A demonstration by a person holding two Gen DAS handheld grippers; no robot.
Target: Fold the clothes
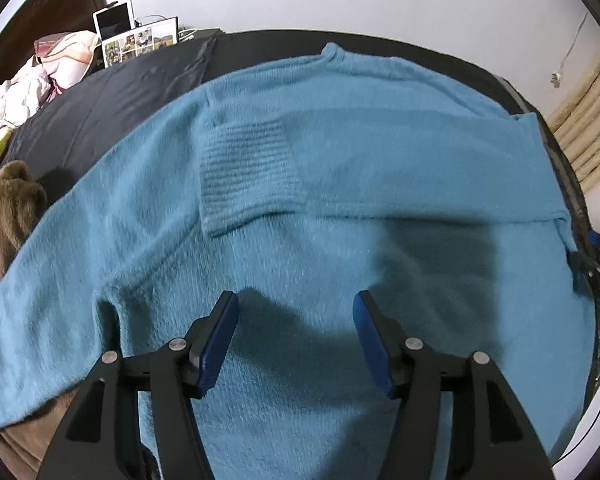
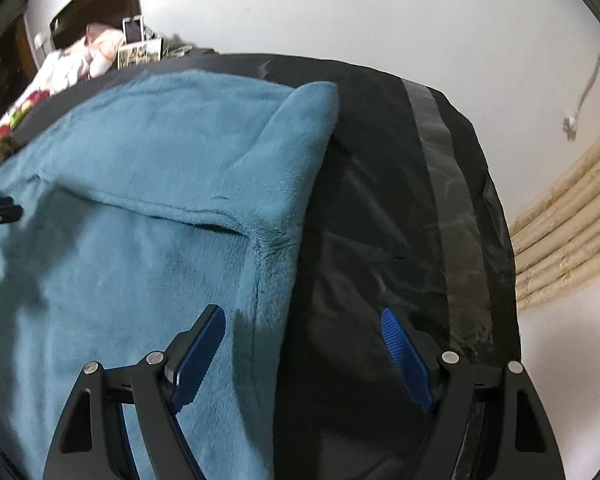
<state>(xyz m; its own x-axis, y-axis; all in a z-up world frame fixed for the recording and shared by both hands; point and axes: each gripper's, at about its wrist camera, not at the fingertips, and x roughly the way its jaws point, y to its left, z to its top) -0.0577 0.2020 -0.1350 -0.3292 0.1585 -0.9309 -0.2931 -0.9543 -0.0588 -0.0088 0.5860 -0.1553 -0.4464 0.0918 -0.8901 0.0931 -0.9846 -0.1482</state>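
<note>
Both our claws hang released: left claw [image 1: 296,304] over the sweater [image 1: 340,160], right claw [image 2: 304,316] above its edge. Black bench [image 2: 380,200] shows at three o'clock.

Left gripper [image 1: 296,316] fingers apart above teal sweater [image 1: 340,168]; ribbed cuff [image 1: 248,168] folded across chest.

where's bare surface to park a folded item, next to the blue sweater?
Free: black cover between the sweater's right edge and the table's taped edge. Also a black strip at far left. Crowded: brown garment and bedding pile on the left.
</note>
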